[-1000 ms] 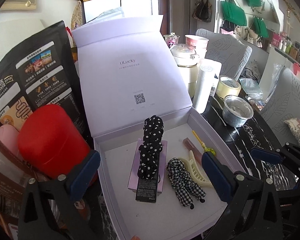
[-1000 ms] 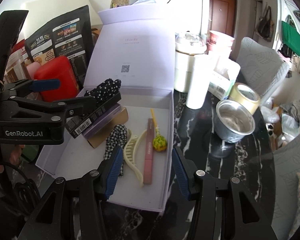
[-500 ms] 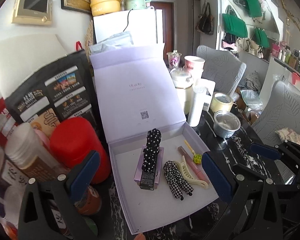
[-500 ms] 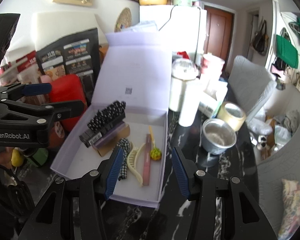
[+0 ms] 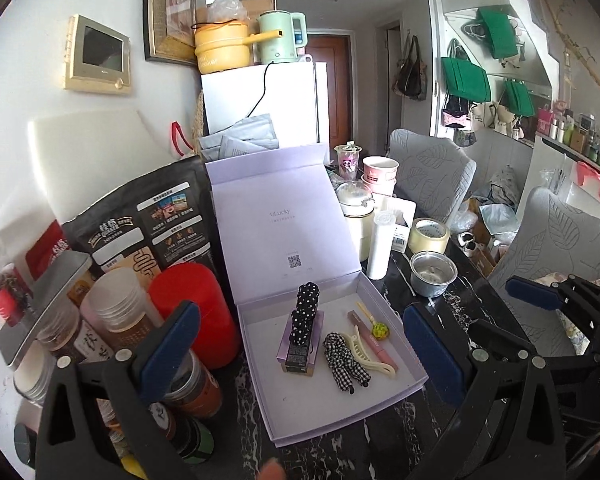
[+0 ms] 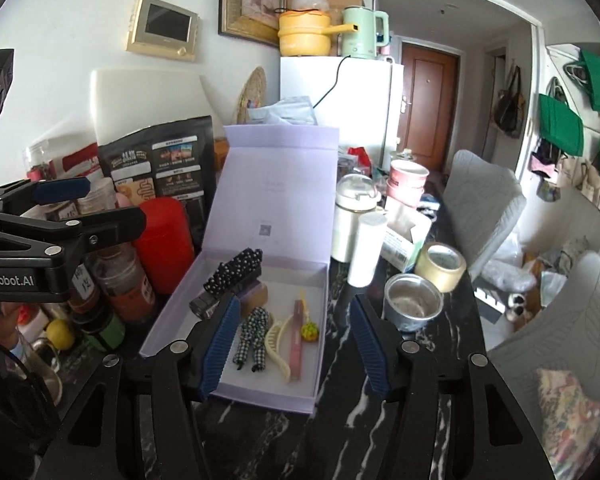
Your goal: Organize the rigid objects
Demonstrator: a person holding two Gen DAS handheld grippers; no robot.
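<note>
Both tongs (image 5: pixel 300 344) (image 6: pixel 292 344) higher, apparently empty, over lavender box (image 5: pixel 396 390).

One lilac box (image 5: pixel 384 404), two scrunchies (image 5: pixel 304 316), one claw clip (image 5: pixel 364 354), one metal cup (image 5: pixel 434 278)

Even soft daylight, sharp focus, fisheye-bent edges

The open box (image 5: pixel 384 396) is pale lilac. In it lie a black hair tie with white dots (image 5: pixel 305 313), a black-and-white checked scrunchie (image 5: pixel 345 361), a cream claw clip (image 5: pixel 365 354), a pink tube (image 5: pixel 374 339) and a yellow-green pompom pin (image 5: pixel 380 330). The canister (image 5: pixel 196 312) beside it is red; the table (image 5: pixel 452 304) is black marble veined white.
</note>
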